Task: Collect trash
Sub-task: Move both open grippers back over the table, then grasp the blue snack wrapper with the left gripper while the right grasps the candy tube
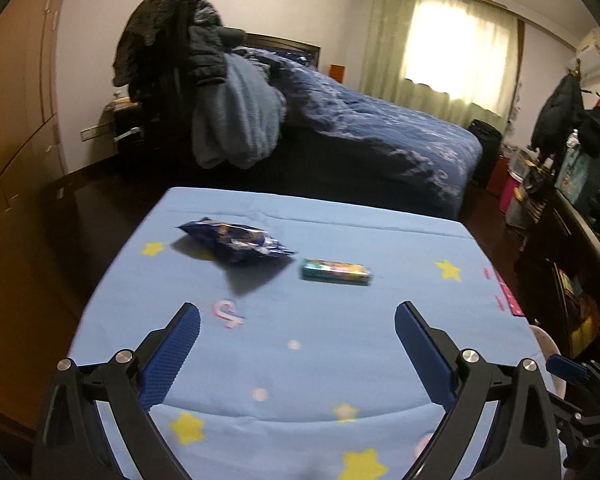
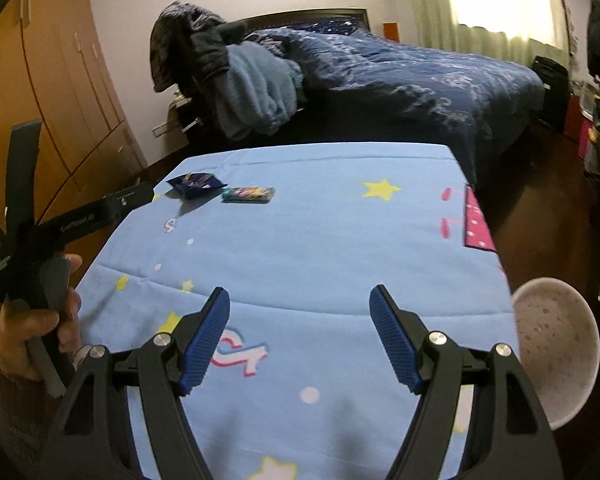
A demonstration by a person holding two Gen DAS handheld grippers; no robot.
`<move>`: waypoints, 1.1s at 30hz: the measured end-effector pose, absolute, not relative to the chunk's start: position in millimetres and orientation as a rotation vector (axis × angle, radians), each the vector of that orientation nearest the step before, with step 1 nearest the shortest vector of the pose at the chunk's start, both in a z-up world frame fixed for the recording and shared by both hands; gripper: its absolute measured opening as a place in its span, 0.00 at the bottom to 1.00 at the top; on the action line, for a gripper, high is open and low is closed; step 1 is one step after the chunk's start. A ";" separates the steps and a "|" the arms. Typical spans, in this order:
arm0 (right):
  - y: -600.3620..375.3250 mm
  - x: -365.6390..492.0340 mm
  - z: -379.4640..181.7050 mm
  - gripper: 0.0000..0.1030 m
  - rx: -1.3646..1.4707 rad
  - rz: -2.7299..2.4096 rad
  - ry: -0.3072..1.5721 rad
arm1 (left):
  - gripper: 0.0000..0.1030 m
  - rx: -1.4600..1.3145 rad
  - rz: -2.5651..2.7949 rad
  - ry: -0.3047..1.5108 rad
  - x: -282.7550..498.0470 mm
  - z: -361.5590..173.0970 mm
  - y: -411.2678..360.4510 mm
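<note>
On the far left part of the light-blue star-print cloth [image 1: 308,360] covering the table, I see a crumpled dark-blue snack wrapper [image 1: 236,242] with a small teal candy box [image 1: 335,271] just beside it. My left gripper [image 1: 298,344] and right gripper [image 2: 300,336] both hover over the near cloth, jaws apart and empty. A speckled white bowl [image 2: 556,356] sits at the table's right edge.

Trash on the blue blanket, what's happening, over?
Left gripper open, empty. Right gripper open, empty. Snack bag and small box untouched on blanket. Nothing blocking.

Black left gripper [image 1: 298,316], blue ribbed pads [image 2: 206,340], silver screws, grey sleeve
</note>
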State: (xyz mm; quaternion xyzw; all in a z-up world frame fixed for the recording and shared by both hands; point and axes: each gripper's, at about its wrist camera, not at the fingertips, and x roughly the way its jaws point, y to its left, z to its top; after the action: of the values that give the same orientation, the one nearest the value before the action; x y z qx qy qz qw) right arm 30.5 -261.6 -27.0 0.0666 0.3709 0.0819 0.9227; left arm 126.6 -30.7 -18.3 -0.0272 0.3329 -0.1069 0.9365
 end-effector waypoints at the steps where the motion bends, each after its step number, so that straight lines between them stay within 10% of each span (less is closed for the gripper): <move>1: -257.0 33.3 -27.3 0.72 0.129 0.175 0.764 | 0.94 -0.063 -0.211 0.682 129.0 -18.5 -24.0; 33: -198.4 129.5 -34.6 0.73 0.016 0.263 0.822 | 0.96 -0.199 -0.089 0.820 271.0 -56.5 20.0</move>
State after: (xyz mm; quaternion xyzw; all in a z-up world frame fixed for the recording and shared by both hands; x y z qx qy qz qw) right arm 129.5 -198.4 -34.6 0.0079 0.3985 0.1274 0.9082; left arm 271.0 20.0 -56.5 -0.0968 0.3976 -0.0431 0.9114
